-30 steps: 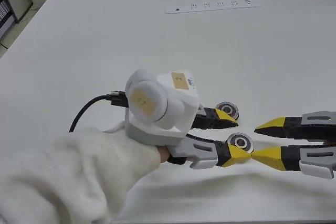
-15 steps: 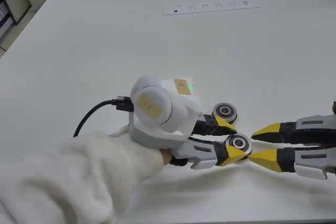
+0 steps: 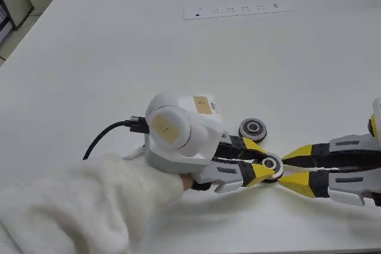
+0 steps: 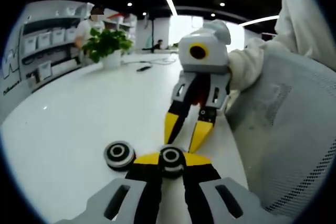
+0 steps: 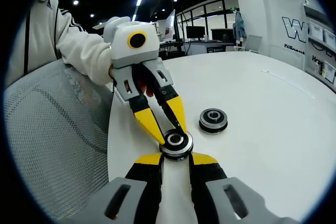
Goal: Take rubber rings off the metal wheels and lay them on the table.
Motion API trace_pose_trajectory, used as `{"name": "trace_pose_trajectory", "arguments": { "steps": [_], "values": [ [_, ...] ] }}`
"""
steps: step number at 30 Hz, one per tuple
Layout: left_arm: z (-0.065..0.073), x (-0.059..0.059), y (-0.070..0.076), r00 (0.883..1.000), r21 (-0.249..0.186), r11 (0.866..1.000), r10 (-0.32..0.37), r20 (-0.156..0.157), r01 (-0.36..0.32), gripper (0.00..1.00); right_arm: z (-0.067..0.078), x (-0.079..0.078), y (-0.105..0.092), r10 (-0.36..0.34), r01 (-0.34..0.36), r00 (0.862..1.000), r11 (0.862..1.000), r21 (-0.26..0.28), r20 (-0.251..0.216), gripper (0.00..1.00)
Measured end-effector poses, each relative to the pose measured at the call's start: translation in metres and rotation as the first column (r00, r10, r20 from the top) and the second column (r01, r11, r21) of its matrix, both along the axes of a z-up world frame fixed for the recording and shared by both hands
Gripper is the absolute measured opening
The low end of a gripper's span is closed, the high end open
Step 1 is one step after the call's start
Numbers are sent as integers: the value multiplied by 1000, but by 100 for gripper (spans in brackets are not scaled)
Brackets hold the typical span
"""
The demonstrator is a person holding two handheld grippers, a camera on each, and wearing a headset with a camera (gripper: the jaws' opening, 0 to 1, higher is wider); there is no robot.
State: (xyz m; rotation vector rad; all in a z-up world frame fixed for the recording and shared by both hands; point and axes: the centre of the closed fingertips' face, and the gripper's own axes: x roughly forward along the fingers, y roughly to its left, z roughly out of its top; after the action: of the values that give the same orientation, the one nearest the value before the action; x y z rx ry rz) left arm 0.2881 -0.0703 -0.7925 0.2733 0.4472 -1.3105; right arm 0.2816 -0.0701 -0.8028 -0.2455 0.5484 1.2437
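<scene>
A metal wheel with a black rubber ring (image 3: 272, 165) lies on the white table between two grippers that face each other. My left gripper (image 3: 266, 160), held by a hand in a white sleeve, is shut on the wheel (image 4: 171, 157), one yellow tip against each side. My right gripper (image 3: 281, 167) comes in from the right and its tips pinch the same wheel (image 5: 176, 143) at the opposite rim. A second wheel with its ring (image 3: 252, 128) lies flat just beyond, untouched; it shows as well in the left gripper view (image 4: 119, 154) and the right gripper view (image 5: 213, 120).
A white power strip (image 3: 237, 10) lies at the far side of the table. A black cable (image 3: 107, 130) trails left from my left gripper. The table's near edge (image 3: 250, 248) runs just below the grippers. A potted plant (image 4: 107, 45) stands far off.
My right gripper has moved left to the wheel and its jaws have narrowed onto it. My left gripper's jaws have closed around the wheel from the other side.
</scene>
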Motion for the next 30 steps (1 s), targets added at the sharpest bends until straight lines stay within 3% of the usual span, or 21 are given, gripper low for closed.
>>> {"name": "trace_pose_trajectory", "arguments": {
  "steps": [10, 30],
  "values": [
    [0, 2, 0, 1000, -14, 1000, 7, 3, -6, 15, 2, 2, 1, -14, 13, 1000, 1000, 12, 12, 20],
    [1, 2, 0, 1000, -32, 999, 12, 9, -12, 15, -1, 0, -1, -2, 2, 999, 1000, -18, 33, 13]
  ]
}}
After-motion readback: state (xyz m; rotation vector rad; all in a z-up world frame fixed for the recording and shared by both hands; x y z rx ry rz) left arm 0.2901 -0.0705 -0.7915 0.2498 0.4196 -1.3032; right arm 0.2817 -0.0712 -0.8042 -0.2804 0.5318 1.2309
